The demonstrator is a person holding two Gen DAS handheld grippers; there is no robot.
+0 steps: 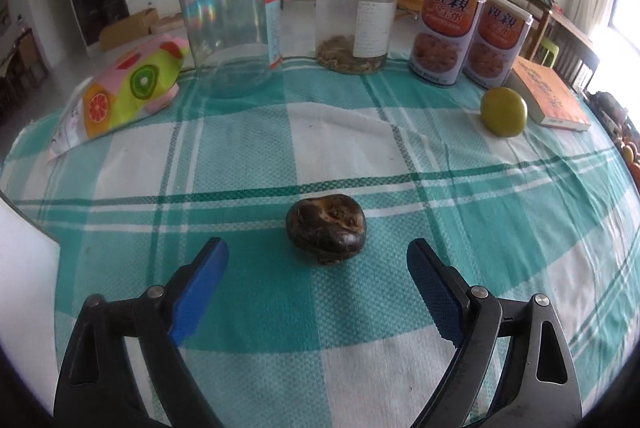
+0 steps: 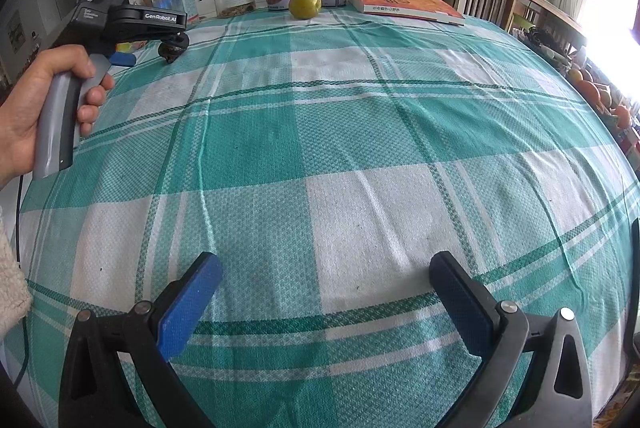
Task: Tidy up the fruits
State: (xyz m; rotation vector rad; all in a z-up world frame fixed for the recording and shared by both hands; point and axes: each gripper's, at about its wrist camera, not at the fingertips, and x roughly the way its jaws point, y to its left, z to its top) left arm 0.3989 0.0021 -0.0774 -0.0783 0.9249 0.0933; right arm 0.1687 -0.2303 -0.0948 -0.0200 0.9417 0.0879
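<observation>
A dark brown wrinkled fruit (image 1: 326,231) lies on the checked tablecloth (image 1: 360,156), just ahead of my left gripper (image 1: 317,253), which is open and empty with a pad on either side of it, apart from it. A green round fruit (image 1: 503,111) sits at the far right beside an orange book (image 1: 550,96). In the right wrist view my right gripper (image 2: 326,270) is open and empty over bare cloth; the green fruit (image 2: 305,4) is far ahead, and the left gripper body (image 2: 120,16) shows at the far left above the dark fruit (image 2: 173,49).
At the back stand an empty clear jar with a gold lid (image 1: 230,24), a clear jar with a black lid (image 1: 354,16) and two cans (image 1: 468,28). A colourful fruit-print bag (image 1: 124,92) lies at the left. A white object (image 1: 24,268) is at the near left edge.
</observation>
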